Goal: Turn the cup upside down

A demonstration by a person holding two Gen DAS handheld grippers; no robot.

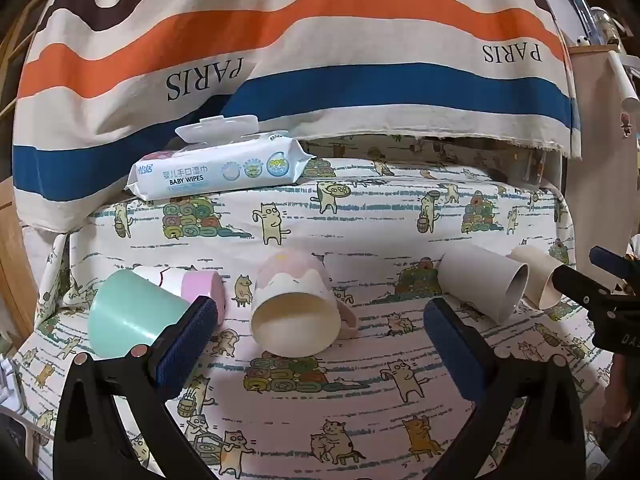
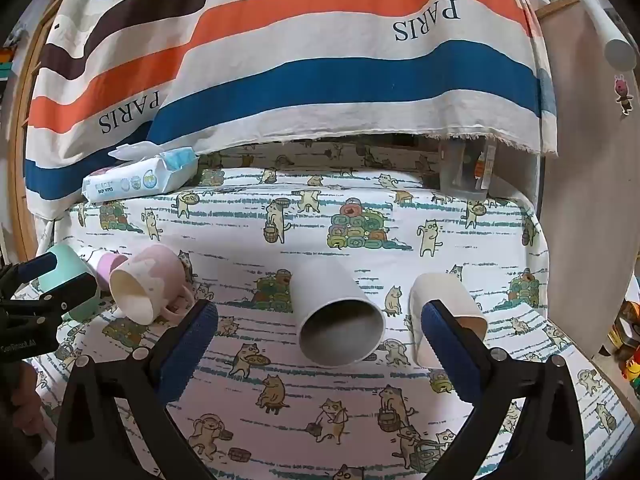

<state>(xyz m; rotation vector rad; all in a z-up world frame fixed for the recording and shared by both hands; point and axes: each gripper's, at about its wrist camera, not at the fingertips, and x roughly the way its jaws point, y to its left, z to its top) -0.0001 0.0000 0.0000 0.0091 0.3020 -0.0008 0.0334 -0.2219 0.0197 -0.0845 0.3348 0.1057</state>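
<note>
Several cups lie on their sides on a cat-print cloth (image 1: 320, 420). A pink-and-white mug (image 1: 296, 312) lies mouth toward me, between the open fingers of my left gripper (image 1: 320, 320), a little beyond the tips. A mint cup (image 1: 128, 312) and a pink cup (image 1: 202, 286) lie at its left. A grey cup (image 2: 336, 316) lies mouth toward me between the open fingers of my right gripper (image 2: 320, 320). A cream cup (image 2: 444, 308) lies behind the right finger. The grey cup (image 1: 484, 284) and cream cup (image 1: 536, 276) also show in the left wrist view.
A pack of baby wipes (image 1: 220, 168) lies at the back left against a striped PARIS cloth (image 1: 320, 60). A clear plastic container (image 2: 468, 172) stands at the back right under the cloth's edge. A beige panel (image 2: 588, 200) borders the right side.
</note>
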